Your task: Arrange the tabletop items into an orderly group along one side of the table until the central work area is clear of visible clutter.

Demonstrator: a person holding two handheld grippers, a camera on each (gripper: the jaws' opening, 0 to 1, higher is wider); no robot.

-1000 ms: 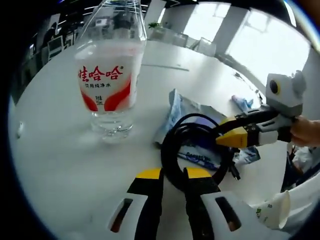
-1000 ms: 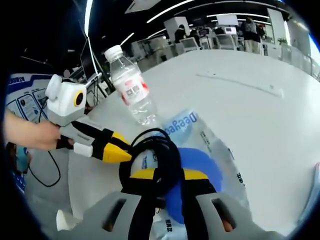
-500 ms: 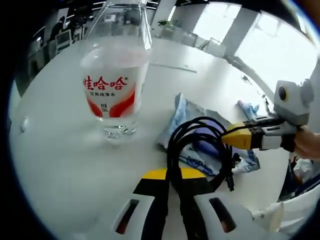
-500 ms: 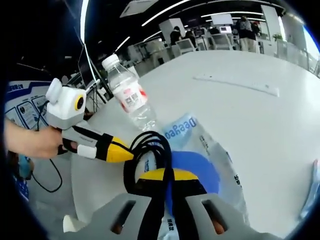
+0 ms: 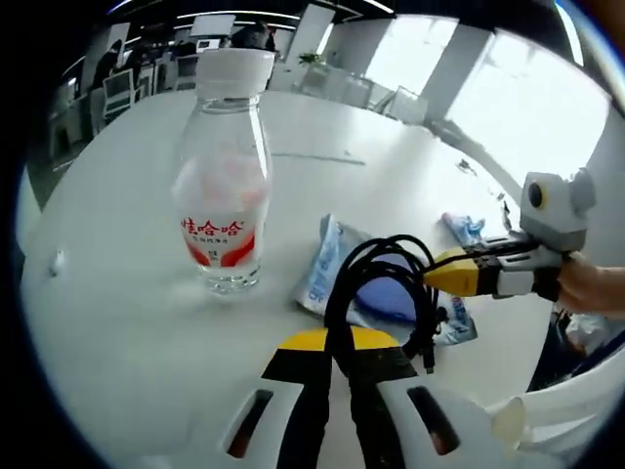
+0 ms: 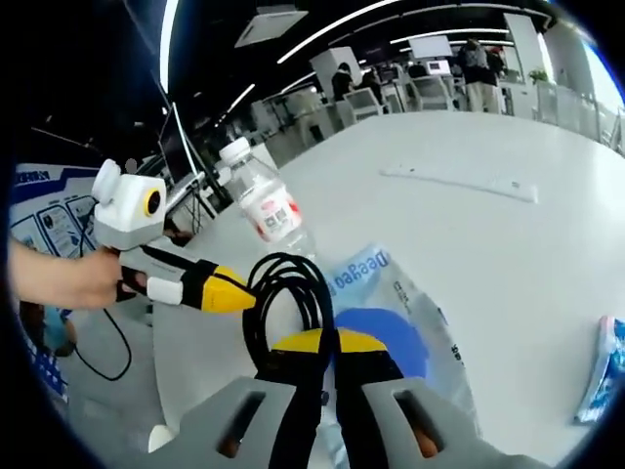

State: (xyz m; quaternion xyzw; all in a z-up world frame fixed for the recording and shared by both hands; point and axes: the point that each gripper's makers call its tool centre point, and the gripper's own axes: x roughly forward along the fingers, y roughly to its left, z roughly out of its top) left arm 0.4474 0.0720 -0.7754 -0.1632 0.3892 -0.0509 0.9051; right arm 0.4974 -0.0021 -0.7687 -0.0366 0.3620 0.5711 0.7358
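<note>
Left gripper (image 5: 330, 344): your yellow-tipped jaws are clenched on the black cable (image 5: 376, 293), with a strand pinched between them.
Right gripper (image 6: 326, 344): also clamped on the cable (image 6: 288, 303), gripping the coil from the opposite side; in the left gripper view it (image 5: 437, 277) reaches in from the right, your hand (image 5: 591, 286) on its handle.
Cable: a looped black bundle held between your two tools, lifted over the blue-and-white packet (image 5: 366, 288).
Packet: lying flat on the white table (image 5: 117, 293), directly under the cable; printed lettering shows in the right gripper view (image 6: 391, 313).
Water bottle (image 5: 225, 186): standing upright with its white cap on, red label facing you, just left of the packet and apart from it.
Small blue wrapper (image 6: 601, 371): lying on the table well to the right of the packet.
White strip (image 6: 459, 182): lying flat farther across the table.
</note>
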